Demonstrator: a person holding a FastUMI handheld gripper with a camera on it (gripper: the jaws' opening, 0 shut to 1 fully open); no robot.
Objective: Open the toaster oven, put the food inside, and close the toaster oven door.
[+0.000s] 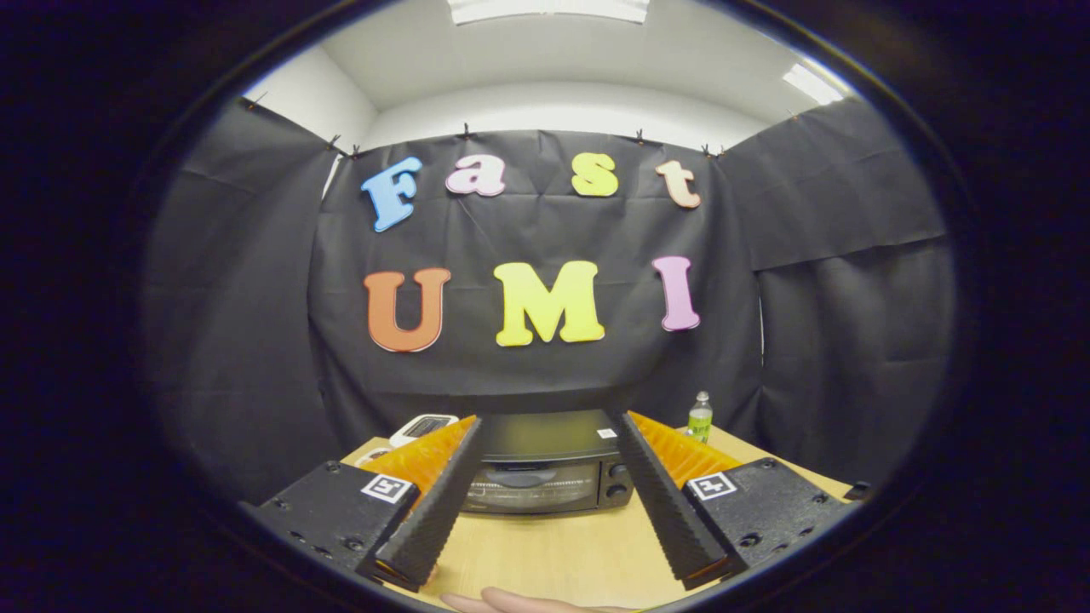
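Observation:
A black toaster oven [545, 464] stands on the wooden table [553, 553], some way beyond my fingers, with its glass door shut and its handle across the top of the door. Two knobs sit on its right side. My gripper [547, 419] is open, held above the table, and nothing lies between its fingers. The oven shows in the gap between them. I see no food on the table.
A small bottle [700, 417] with a green label stands right of the oven at the back. A white device [423, 427] lies left of the oven. A person's hand [519, 603] rests at the near table edge. Black cloth walls close the booth.

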